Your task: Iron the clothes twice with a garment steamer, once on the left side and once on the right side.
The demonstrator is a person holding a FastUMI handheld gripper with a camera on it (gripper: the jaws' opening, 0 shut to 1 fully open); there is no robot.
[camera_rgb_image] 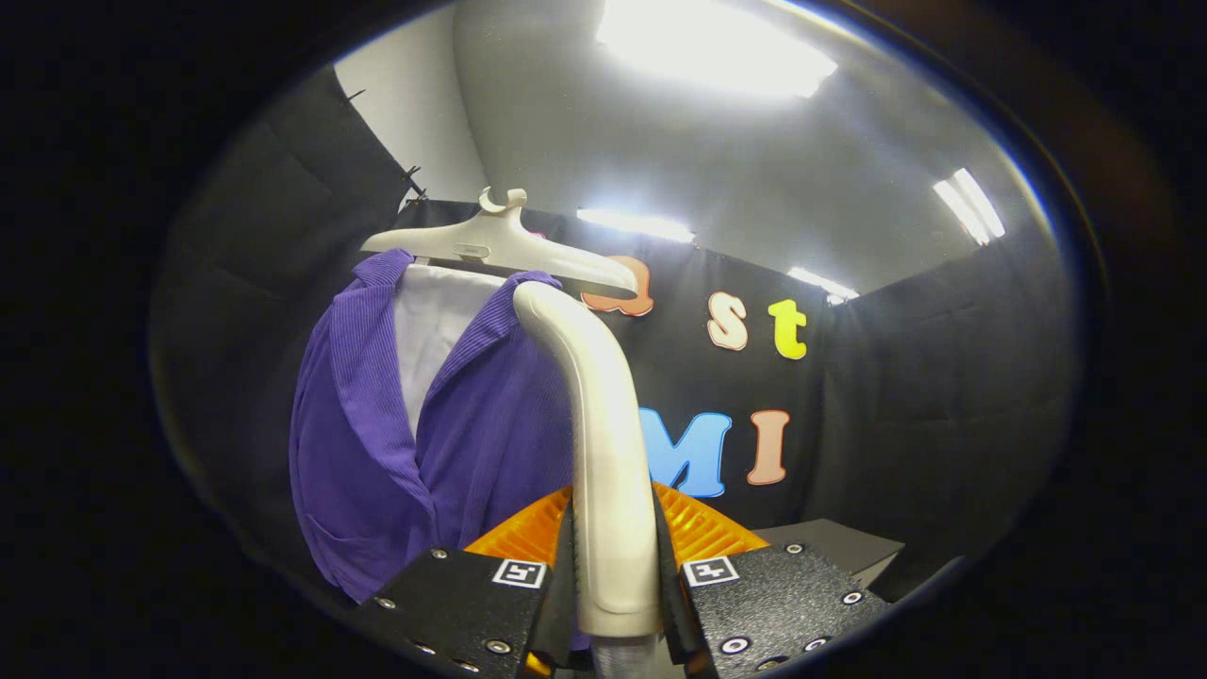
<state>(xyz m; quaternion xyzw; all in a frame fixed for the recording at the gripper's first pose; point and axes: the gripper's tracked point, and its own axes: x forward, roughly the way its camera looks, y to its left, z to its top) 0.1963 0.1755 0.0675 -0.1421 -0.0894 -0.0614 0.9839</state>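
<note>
- Purple garment (377, 453) hangs open-fronted over a white inner layer (429, 330), ahead and to one side of the fingers; hung this way, both front panels are free for a pass each.
- Pale hanger (500, 247) carries it at the shoulders, keeping the cloth vertical so steam can run down it.
- Garment steamer handle (603, 453) rises between the fingers and curves toward the garment near the collar; the head's contact with the cloth is hidden, likely close or touching.
- Hand-held gripper (613, 575) is clamped on that handle, both fingers pressing its sides, a firm hold for steering.
- Grey box (839, 547) sits beyond the fingers, well apart from the garment.
</note>
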